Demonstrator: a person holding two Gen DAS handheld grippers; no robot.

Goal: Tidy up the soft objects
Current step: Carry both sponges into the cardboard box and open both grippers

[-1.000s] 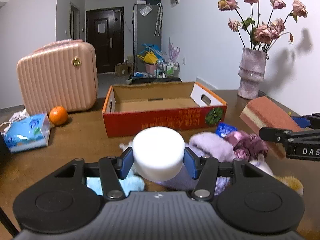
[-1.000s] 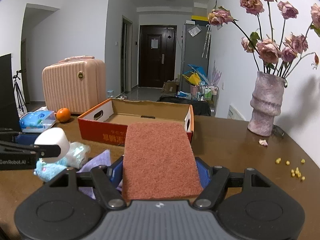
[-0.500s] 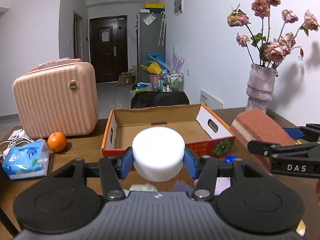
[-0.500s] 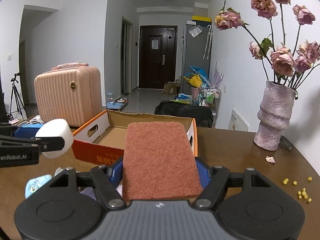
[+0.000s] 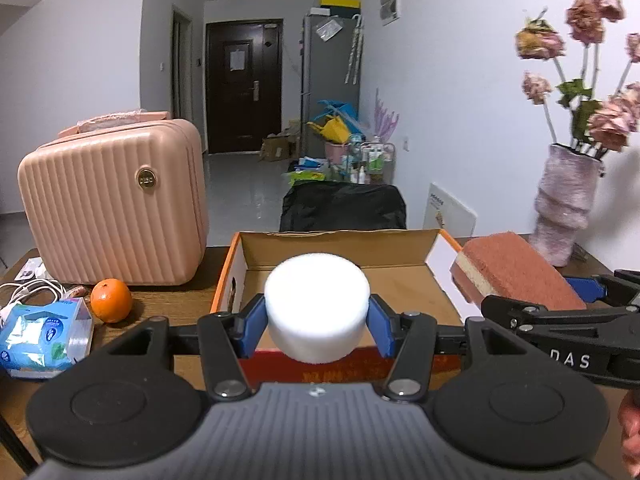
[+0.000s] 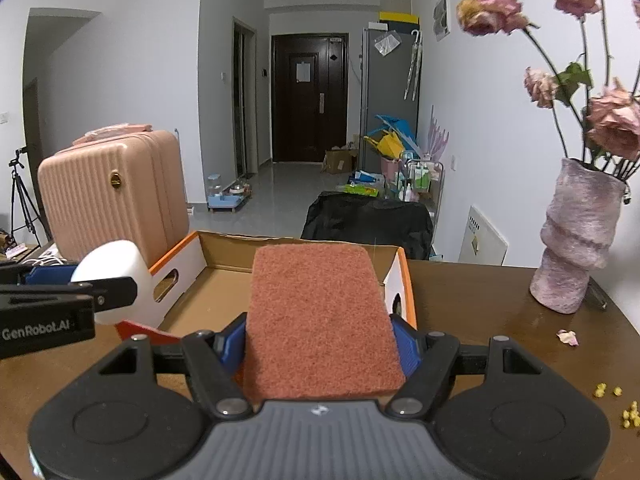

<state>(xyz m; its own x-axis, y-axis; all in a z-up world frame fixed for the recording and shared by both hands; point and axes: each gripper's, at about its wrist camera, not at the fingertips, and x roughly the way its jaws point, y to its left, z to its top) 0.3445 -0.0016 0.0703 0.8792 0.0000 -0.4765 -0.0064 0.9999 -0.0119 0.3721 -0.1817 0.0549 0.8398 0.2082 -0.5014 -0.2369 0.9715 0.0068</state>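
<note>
The white foam puck (image 5: 317, 306) is clamped between the blue pads of the left gripper (image 5: 317, 320) and is held in the air at the near wall of the cardboard box (image 5: 400, 240), not yet inside it. The scouring sponge (image 6: 320, 316), rust-coloured pad on top with a yellow layer beneath, is clamped between the pads of the right gripper (image 6: 320, 344) and is held above the near right corner of the box. The visible part of the box floor is bare, so no soft item is seen to be stowed; both items remain to be lowered into the box and released. Whether further soft items wait in front of the box cannot be told, as that area is hidden below both grippers. Left of the box stand a pink suitcase (image 5: 112, 204), an orange (image 5: 111, 300) and a tissue pack (image 5: 42, 338); right of the box stands a vase (image 6: 576, 236) of dried roses.
</note>
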